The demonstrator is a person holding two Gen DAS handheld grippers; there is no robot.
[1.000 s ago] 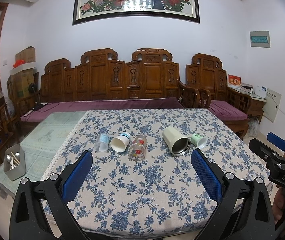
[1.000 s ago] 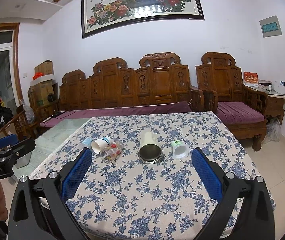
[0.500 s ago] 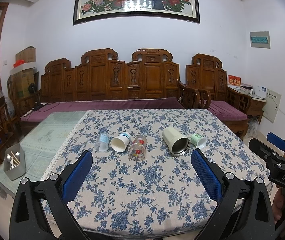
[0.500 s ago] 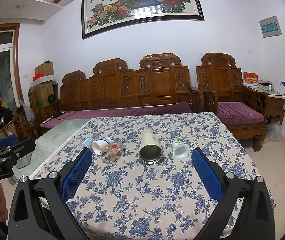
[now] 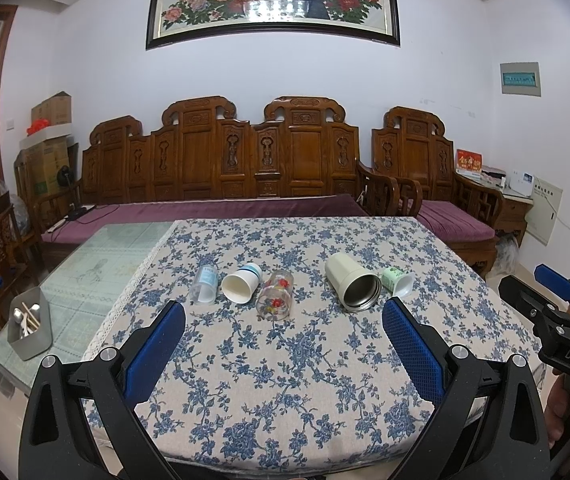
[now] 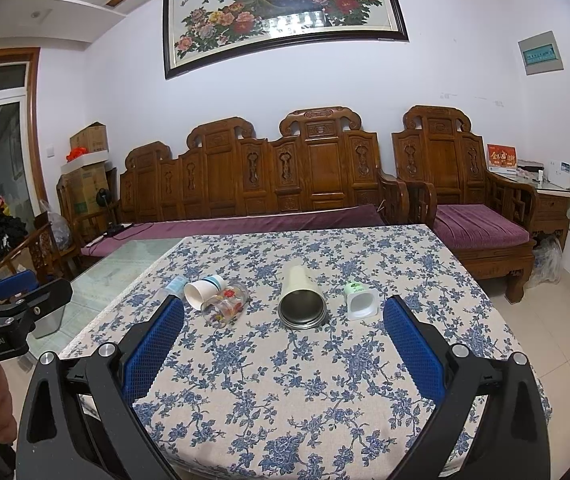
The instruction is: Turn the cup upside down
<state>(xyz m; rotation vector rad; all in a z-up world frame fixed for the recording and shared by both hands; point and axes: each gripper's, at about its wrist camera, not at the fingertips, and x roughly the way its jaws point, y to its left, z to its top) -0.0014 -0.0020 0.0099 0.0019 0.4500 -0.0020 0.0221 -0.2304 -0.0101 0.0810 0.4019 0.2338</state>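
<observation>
Blue-flowered cloth covers the table [image 5: 285,380], and five cups lie on their sides across its middle: a clear plastic cup [image 5: 204,283], a white paper cup [image 5: 241,283], a glass with red flowers [image 5: 275,294], a cream steel-lined tumbler [image 5: 352,282] and a small green-and-white cup [image 5: 397,280]. I hold the left gripper [image 5: 283,342] and right gripper [image 6: 283,340] short of them, jaws wide apart, nothing between. A grey cutlery holder [image 5: 31,330] stands at the left edge. A carved wooden bench [image 6: 269,176] lines the wall behind.
</observation>
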